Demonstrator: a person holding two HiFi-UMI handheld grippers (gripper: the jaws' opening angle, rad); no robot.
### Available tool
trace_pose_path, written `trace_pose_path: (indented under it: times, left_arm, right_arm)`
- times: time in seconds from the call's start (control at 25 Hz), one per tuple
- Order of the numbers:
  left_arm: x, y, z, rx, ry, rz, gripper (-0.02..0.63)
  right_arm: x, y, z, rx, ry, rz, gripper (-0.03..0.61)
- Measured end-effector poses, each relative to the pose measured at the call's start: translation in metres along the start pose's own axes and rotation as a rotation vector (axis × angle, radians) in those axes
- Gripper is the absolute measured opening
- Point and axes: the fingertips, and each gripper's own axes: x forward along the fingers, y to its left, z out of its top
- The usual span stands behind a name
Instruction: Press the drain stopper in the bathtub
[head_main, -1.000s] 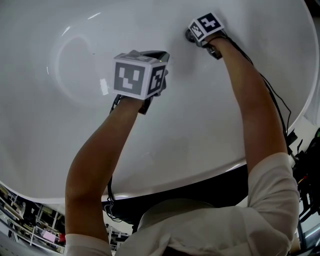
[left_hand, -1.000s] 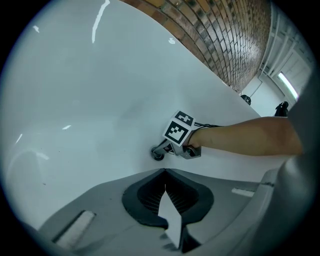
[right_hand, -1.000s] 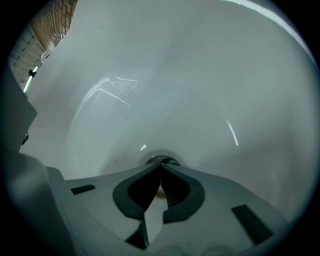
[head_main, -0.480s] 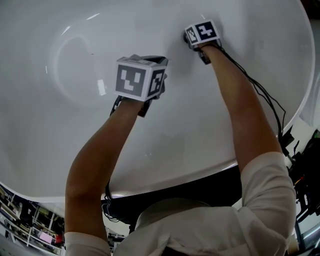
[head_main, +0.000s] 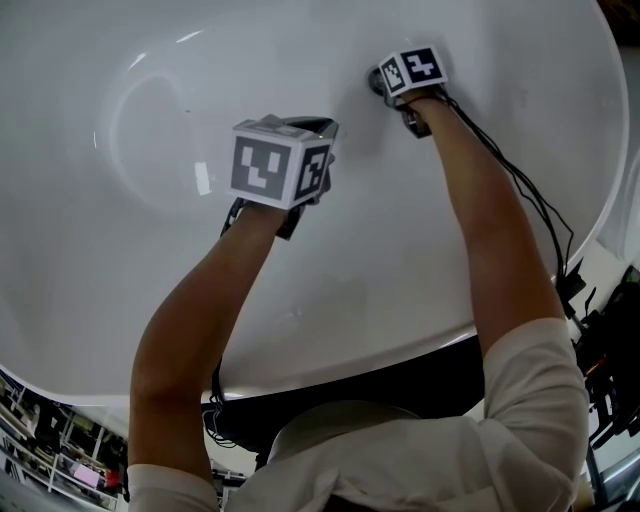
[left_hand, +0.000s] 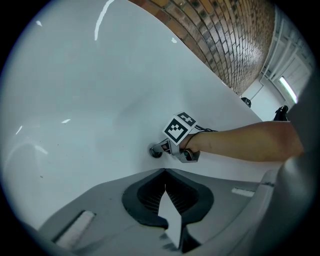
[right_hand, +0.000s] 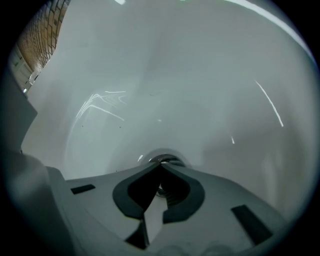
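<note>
Little has shifted in the last second: my right claw (head_main: 380, 78) has only nudged a touch lower and stays at the far end of the bathtub (head_main: 120, 260). Its jaws are pinched together, tips down on the drain stopper (right_hand: 163, 159) (just a sliver of its metal rim shows past them). In the head view that spot lies toward 1 o'clock. My left claw (head_main: 305, 124) hovers over bare white tub at about 8 o'clock from the stopper, jaws closed on nothing.
</note>
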Motion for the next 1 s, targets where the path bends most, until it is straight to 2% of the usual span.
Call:
trace_pose_path:
  times: [0.12, 0.4, 0.76, 1.0]
  left_arm:
    - [0.002, -0.001, -0.004, -0.010, 0.001, -0.008, 0.009]
    - [0.003, -0.002, -0.008, -0.013, 0.004, -0.020, 0.009]
    - [-0.006, 0.006, 0.003, -0.015, -0.016, 0.000, 0.009]
    - [-0.016, 0.005, 0.010, 0.005, -0.026, 0.013, 0.009]
  right_arm:
    - [0.001, 0.000, 0.004, 0.005, 0.009, -0.007, 0.016]
    - [0.002, 0.001, 0.005, -0.053, -0.010, -0.059, 0.015]
    - [-0.008, 0.004, 0.006, -0.036, 0.004, 0.044, 0.015]
    - [-0.014, 0.006, 0.008, -0.125, 0.026, -0.024, 0.015]
